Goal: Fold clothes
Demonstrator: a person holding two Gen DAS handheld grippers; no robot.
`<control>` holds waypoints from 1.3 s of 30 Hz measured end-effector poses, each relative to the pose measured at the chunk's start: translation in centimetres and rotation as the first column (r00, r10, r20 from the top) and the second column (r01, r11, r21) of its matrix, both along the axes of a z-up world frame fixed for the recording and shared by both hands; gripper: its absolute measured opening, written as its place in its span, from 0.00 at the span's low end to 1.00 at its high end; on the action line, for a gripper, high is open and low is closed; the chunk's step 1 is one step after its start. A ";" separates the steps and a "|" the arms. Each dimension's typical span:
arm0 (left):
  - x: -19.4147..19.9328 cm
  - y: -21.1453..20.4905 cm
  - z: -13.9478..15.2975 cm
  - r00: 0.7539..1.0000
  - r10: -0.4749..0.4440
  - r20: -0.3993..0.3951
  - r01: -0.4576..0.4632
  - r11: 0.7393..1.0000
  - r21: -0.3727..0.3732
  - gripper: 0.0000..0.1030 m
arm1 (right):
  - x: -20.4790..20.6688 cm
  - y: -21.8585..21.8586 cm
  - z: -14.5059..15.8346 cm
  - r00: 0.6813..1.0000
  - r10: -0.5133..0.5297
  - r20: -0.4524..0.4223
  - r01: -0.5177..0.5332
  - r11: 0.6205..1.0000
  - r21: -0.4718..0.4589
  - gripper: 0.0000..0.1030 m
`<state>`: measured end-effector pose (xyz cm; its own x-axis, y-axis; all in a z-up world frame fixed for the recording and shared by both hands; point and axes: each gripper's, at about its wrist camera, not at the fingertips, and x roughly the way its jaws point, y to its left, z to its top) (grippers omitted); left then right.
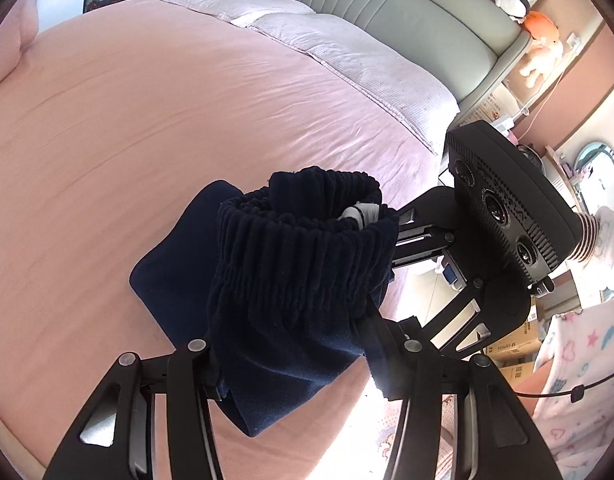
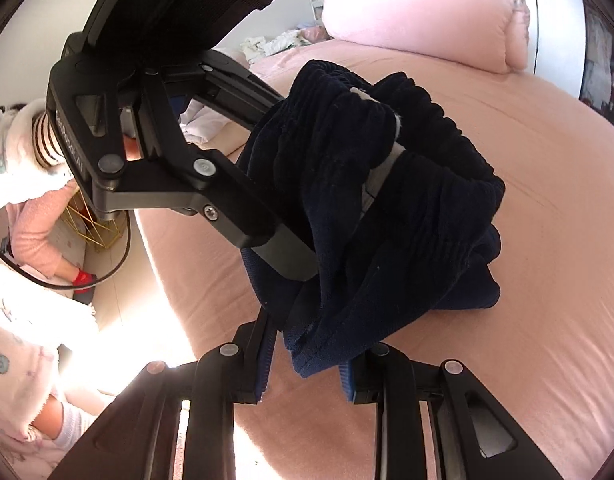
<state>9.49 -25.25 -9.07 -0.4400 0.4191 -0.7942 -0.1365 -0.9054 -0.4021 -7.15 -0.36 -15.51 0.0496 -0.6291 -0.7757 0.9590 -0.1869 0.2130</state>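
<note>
The pink bed [image 1: 127,128] filled the view. Dark navy trousers [image 1: 291,280] hung at 6 o'clock, lower cloth touching the sheet. Left gripper [image 1: 291,380] and right gripper [image 2: 307,368] each pinched fabric; keeping the elastic waistband [image 2: 387,120] level probably helps.

I'm in a home bedroom: pink-sheeted bed [image 1: 147,120] filling the frame, padded headboard [image 1: 387,4] along the top, plush toys [image 1: 543,52] upper right.
</note>
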 end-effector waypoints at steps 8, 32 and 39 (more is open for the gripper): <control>2.3 -3.4 -0.3 0.995 0.102 -0.014 -0.100 0.988 0.118 0.57 | -1.2 1.2 0.7 0.996 -0.031 0.089 0.032 0.999 -0.015 0.25; 4.7 -4.1 -3.4 0.960 0.272 -0.068 -0.245 0.932 0.266 0.27 | -5.8 4.1 2.1 0.978 -0.168 0.122 0.175 0.983 -0.051 0.28; 4.6 -2.9 -4.3 0.955 0.294 -0.049 -0.275 0.933 0.231 0.27 | -7.9 -1.3 1.9 0.949 -0.242 0.204 0.249 0.969 -0.009 0.33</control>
